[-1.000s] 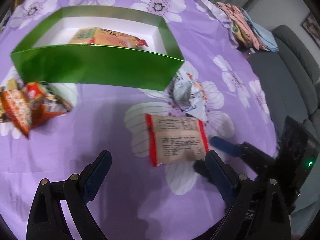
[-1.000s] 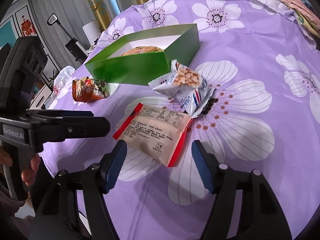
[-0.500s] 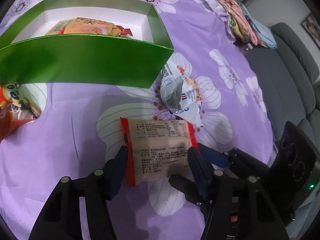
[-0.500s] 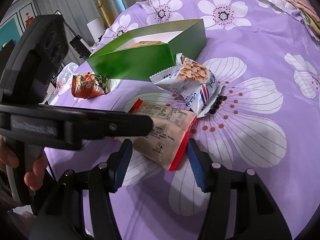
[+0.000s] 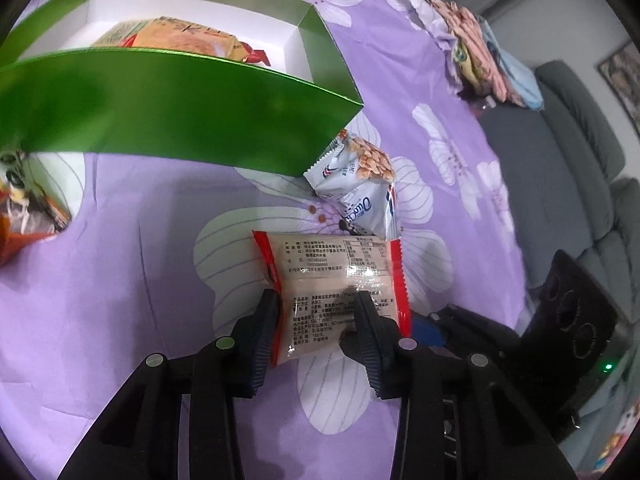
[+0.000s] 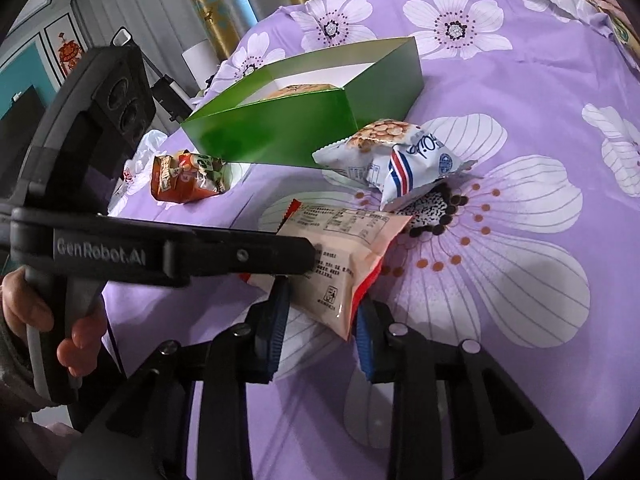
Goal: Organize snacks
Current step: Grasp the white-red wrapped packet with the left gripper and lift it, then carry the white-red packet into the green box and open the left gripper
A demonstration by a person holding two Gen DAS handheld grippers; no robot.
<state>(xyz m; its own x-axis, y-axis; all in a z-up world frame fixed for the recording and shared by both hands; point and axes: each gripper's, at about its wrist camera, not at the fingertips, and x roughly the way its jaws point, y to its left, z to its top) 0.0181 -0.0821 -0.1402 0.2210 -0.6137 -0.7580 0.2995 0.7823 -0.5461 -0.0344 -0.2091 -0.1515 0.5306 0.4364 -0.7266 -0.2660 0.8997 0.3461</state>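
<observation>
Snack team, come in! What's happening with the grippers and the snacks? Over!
Left gripper and right gripper both shut on the red-edged snack packet. Green box ahead, one snack inside. White peanut bag lies between.

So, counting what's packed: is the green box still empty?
No, a yellow-orange snack packet already lies inside the green box, seen over its front wall.

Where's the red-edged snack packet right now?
The red-edged packet is clamped in both views, between the left tool and right tool, beside the white peanut bag.
</observation>
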